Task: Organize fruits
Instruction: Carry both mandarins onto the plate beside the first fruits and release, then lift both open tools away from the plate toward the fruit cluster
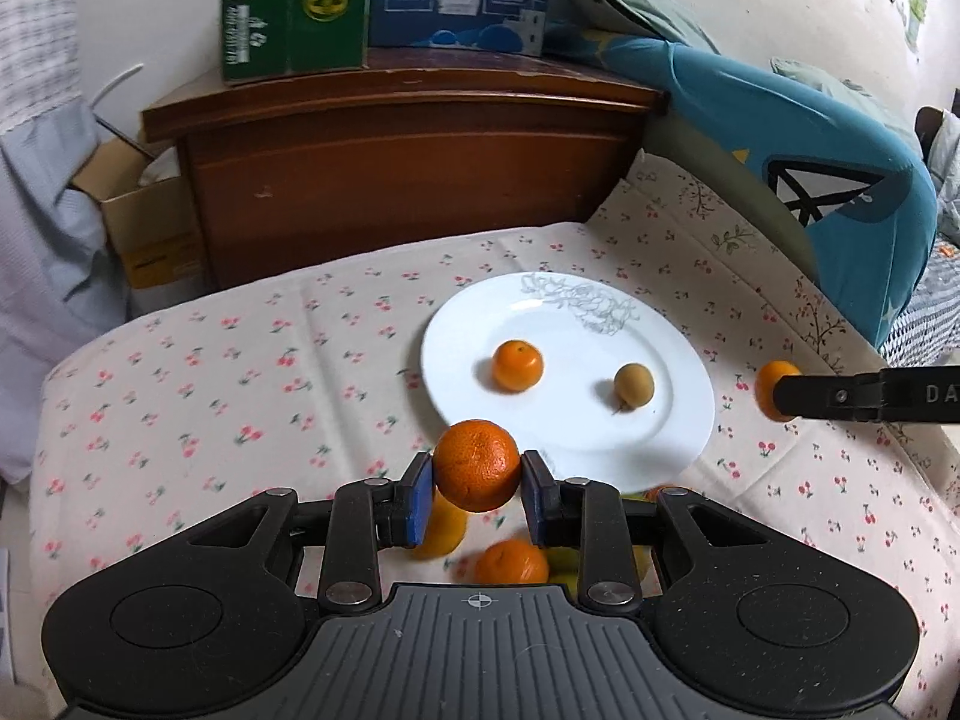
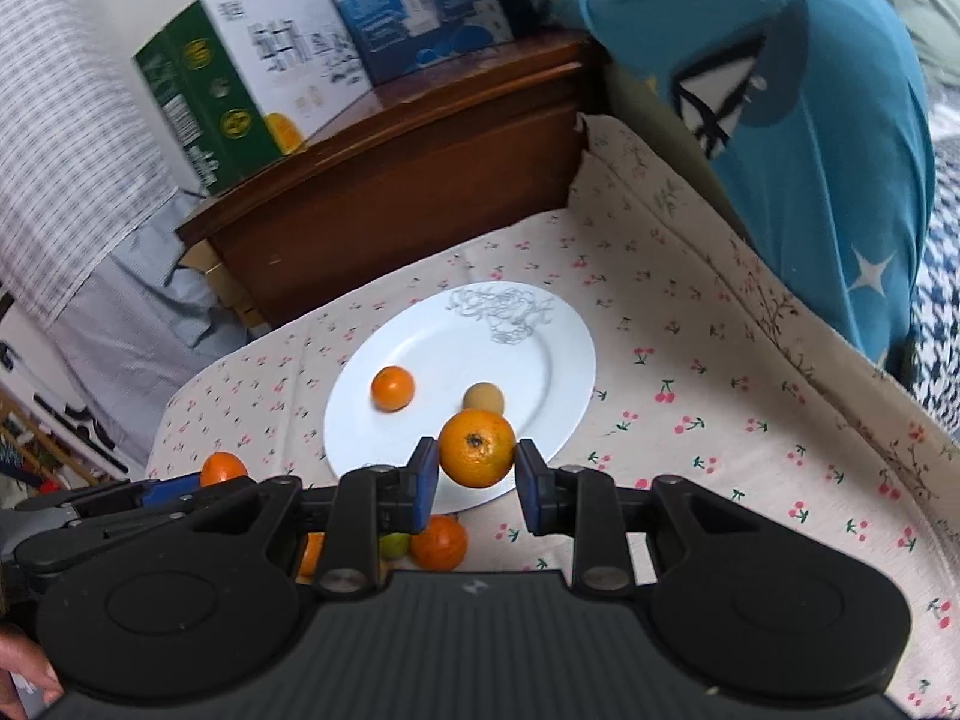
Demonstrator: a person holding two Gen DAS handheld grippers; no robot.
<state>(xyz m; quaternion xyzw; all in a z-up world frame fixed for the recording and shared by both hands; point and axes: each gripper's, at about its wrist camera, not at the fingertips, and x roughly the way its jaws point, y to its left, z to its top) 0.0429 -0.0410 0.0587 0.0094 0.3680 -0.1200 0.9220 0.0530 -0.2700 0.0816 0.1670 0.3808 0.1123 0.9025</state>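
An orange sits clamped between the blue pads of the left gripper, held above the near rim of a white plate. The right gripper likewise has its jaws closed on a second orange, raised over the plate's near edge. Beyond both jaws, a small mandarin and a brownish fruit rest on the plate, apart from each other. Below the jaws, more loose fruit lies on the cherry-print cloth. A wooden cabinet stands behind.
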